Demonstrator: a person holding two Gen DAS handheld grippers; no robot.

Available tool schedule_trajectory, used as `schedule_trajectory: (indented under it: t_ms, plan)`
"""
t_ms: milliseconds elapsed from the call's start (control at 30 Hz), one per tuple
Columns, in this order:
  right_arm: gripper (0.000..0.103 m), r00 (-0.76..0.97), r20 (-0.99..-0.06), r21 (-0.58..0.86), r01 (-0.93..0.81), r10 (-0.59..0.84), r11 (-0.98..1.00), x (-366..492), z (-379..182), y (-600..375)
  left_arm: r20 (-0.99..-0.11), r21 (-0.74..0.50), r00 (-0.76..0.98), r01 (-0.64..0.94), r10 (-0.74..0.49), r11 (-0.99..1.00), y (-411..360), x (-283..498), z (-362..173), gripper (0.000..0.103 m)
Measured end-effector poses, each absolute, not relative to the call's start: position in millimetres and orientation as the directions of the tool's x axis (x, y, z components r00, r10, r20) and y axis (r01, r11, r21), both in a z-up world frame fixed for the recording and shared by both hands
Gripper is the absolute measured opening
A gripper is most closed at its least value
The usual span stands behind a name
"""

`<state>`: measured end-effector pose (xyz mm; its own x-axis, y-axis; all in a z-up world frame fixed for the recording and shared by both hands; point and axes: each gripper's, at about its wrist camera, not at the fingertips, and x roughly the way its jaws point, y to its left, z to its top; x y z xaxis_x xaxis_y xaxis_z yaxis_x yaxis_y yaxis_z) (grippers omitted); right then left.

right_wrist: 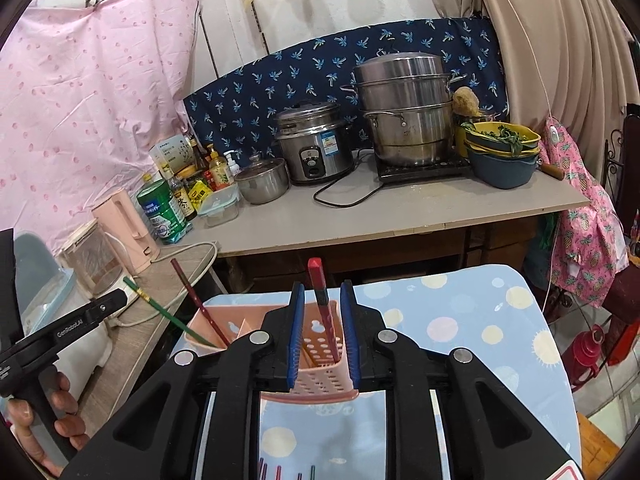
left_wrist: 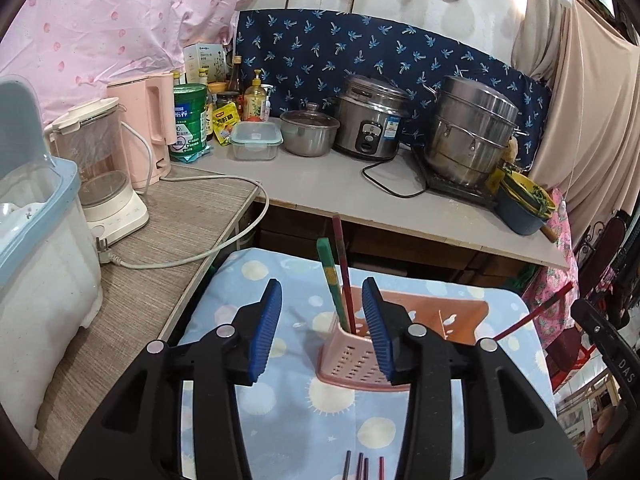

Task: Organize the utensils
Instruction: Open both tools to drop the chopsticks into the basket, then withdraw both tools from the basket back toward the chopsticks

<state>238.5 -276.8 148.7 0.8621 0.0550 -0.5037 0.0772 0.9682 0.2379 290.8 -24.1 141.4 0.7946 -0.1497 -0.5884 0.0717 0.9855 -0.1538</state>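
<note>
Blue cloth with pale dots and suns (left_wrist: 280,400) covers the low bench nearest both cameras, and a few chopstick ends (left_wrist: 362,466) lie on it at the bottom edge of each view. Just beyond, the left tool (left_wrist: 322,330) hangs with its blue pads spread, nothing pinched between them. A pink slotted utensil holder (left_wrist: 352,354) stands on the cloth right behind its fingers; a green chopstick (left_wrist: 330,280) and a dark red chopstick (left_wrist: 344,268) lean upright in its near compartment. In the right wrist view, the right tool (right_wrist: 322,334) has its pads slightly parted around a red chopstick (right_wrist: 322,300) that stands in another compartment of the holder; the pads do not seem to press it. A hand (right_wrist: 48,416) grips the left tool's handle. Farther back, a grey bench (left_wrist: 320,184) carries a rice cooker (left_wrist: 370,118), a steel steamer pot (left_wrist: 470,128) and a pink kettle (left_wrist: 144,128).
</note>
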Motion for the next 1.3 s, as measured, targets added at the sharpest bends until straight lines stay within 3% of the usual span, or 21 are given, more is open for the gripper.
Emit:
schedule_trajectory:
  t_ms: [600,1300]
  plan:
    - [0.02,0.824,-0.561,0.209,0.049,0.078,0.977,162,115,-250,-0.612,-0.016,0.787,0.086,-0.078,0.996,-25,220,124,0.04]
    - [0.02,0.675,-0.732,0.162,0.033,0.097,0.986,57,9,-202,-0.761,0.024,0.647,0.106,-0.051,0.994,-10,121,22,0.04]
